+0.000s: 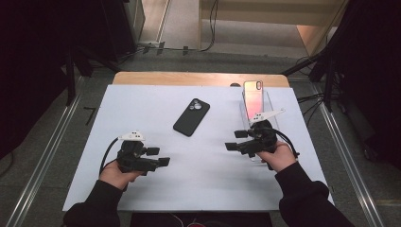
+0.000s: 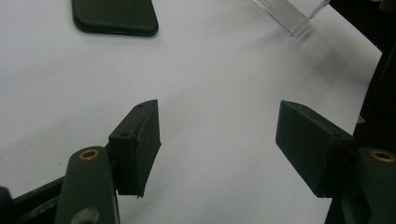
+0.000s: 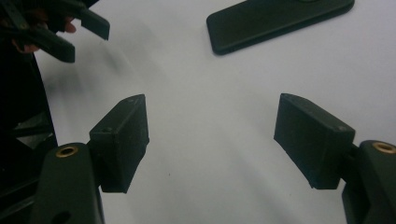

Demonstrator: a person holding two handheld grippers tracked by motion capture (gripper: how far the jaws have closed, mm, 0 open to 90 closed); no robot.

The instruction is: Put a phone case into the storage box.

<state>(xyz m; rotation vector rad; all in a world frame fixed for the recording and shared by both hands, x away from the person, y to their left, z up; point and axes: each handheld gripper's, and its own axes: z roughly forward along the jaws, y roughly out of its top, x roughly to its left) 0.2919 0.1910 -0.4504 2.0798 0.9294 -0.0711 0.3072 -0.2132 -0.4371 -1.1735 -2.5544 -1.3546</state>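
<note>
Both sets of jaws are parted with nothing between them. In the left gripper view the left gripper (image 2: 217,144) has its two black pads spread well apart over bare white surface. The right gripper (image 3: 210,140) shows the same in its own view: pads wide, gripping nothing, white sheet beneath.

From the high view, the left gripper (image 1: 158,157) sits low at the near left of the bench (image 1: 198,189), pointing toward the centre, the person's left hand (image 1: 118,176) wrapped around it. The right gripper (image 1: 236,140) is at the near right, pointing inward toward the other, held by the right hand (image 1: 282,158).

The black phone (image 1: 191,117) lies flat, camera side up, mid-bench beyond both grippers, touched by neither. Just behind the right gripper, a clear stand (image 1: 270,106) holds a second phone with a pinkish back (image 1: 253,98), propped upright.
</note>
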